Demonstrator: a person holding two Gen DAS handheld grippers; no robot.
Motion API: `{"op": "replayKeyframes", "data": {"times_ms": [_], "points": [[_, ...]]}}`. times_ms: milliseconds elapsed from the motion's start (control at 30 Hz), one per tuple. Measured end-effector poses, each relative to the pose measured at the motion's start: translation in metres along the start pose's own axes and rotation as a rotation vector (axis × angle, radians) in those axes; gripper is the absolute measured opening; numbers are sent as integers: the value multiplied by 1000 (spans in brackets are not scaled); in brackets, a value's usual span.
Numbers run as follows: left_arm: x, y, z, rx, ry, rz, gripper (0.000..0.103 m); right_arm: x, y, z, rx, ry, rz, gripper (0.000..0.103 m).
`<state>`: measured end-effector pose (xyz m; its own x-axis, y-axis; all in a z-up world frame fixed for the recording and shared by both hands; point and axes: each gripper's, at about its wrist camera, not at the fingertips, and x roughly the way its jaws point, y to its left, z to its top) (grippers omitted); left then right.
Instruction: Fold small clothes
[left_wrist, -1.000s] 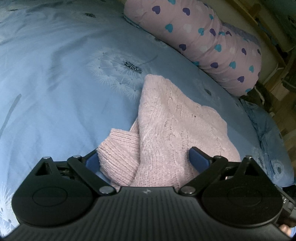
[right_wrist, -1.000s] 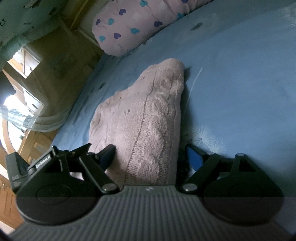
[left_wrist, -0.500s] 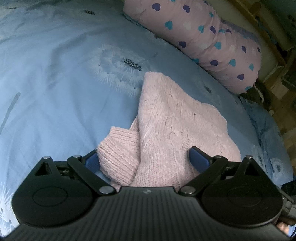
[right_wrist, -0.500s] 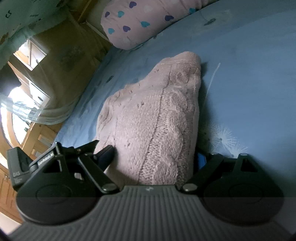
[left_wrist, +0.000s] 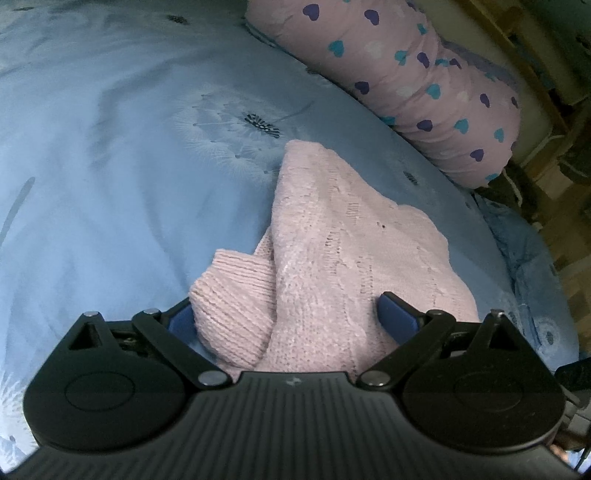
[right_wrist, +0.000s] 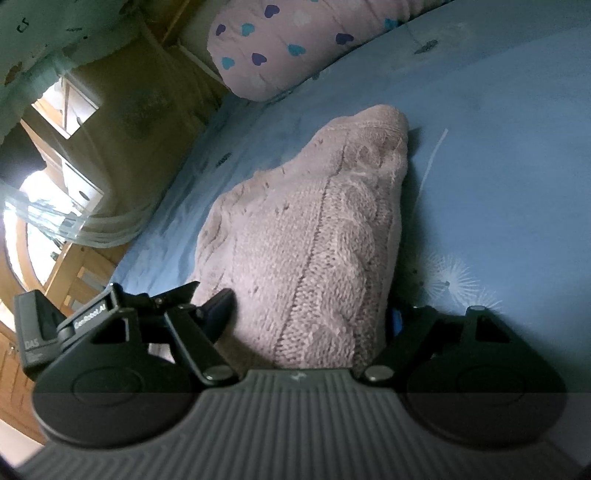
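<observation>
Straddling the folded pink knit sweater on the blue dandelion-print bedsheet, my left gripper stands wide apart, cuff and body bunched between its blue pads. My right gripper has just been closing, jaws apart, sweater between them. Heart-print pillow lies beyond

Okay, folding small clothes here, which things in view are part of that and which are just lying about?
Part of the job:
- pink knit sweater
- left gripper, jaws wide around the sweater
- right gripper, jaws just narrowing around it

Just lying about:
- heart-print pillow
- blue dandelion-print bedsheet
</observation>
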<state>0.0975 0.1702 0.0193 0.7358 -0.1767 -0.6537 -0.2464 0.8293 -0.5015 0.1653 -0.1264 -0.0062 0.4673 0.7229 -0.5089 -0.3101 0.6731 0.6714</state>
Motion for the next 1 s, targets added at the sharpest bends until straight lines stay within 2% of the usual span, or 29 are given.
{"op": "replayKeyframes", "data": {"times_ms": [100,267,467,633,800,1000], "points": [[-1,0,-1,1,-2,-16,94,0,0,0,0,-1,-1,78],[-3,5,0,-60,20,-99,73,-3,1,-1,12,-7,1,66],[-4,11,1,-128,42,-169,59,-9,7,3,18,-25,-5,54],[-9,3,1,-117,64,-189,56,-18,9,8,66,-39,14,50],[-16,-26,-9,-53,116,-203,56,-36,8,9,107,-35,9,50],[-32,-68,-39,51,216,-265,56,-89,3,-2,139,-57,-25,50]]}}
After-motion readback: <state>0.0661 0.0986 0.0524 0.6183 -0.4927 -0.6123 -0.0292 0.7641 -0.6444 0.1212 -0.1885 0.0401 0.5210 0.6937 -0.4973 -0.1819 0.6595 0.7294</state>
